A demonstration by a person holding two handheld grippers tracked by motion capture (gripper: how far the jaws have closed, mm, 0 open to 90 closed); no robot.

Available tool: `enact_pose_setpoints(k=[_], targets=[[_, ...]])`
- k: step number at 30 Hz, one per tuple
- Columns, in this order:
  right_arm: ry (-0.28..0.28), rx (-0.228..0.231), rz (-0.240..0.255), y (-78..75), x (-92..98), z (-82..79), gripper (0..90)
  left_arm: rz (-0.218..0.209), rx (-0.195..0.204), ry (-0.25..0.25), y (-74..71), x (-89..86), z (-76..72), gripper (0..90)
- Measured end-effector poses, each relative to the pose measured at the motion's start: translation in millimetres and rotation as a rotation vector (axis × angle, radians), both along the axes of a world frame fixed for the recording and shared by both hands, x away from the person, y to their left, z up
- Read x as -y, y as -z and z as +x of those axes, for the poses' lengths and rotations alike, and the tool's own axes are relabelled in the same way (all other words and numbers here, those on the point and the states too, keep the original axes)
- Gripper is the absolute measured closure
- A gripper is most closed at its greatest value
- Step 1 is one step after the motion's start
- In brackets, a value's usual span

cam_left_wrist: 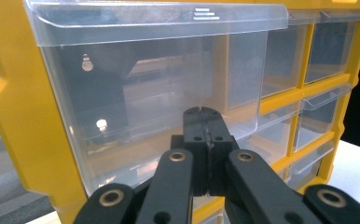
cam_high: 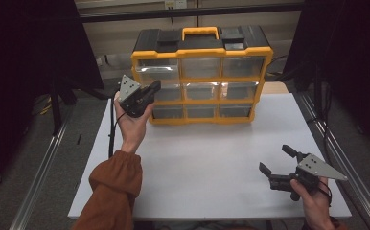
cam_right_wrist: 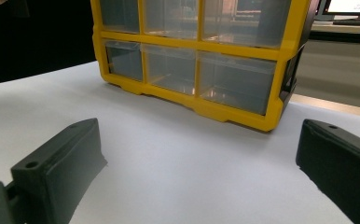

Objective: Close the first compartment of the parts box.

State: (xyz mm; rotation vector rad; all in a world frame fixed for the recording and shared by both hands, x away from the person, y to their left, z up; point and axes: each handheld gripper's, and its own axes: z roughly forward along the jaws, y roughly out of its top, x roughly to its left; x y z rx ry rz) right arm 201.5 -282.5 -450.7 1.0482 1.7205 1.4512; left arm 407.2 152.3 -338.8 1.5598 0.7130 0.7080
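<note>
Nearest the camera, the right gripper [cam_high: 275, 168] rests low at the near right of the white table [cam_high: 212, 163], jaws spread wide and empty, apparently on standby. The left gripper [cam_high: 155, 87], jaws pressed together on nothing, points at the middle-left clear plastic drawer [cam_left_wrist: 159, 93] of the yellow-framed organiser cabinet [cam_high: 201, 72] at the far edge, likely to push it.

right gripper [cam_right_wrist: 201, 172]: fingers wide apart, nothing between | yellow drawer cabinet [cam_right_wrist: 201, 105] ahead on white table [cam_right_wrist: 169, 158]
</note>
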Motion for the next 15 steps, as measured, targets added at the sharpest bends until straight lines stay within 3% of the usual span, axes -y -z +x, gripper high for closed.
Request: enact_pose_setpoints(k=[15], targets=[[-0.001, 0.001, 0.000, 0.0, 0.0, 0.0, 0.4, -0.003, -0.005, -0.002, -0.2, 0.7, 4.0, 90.0]])
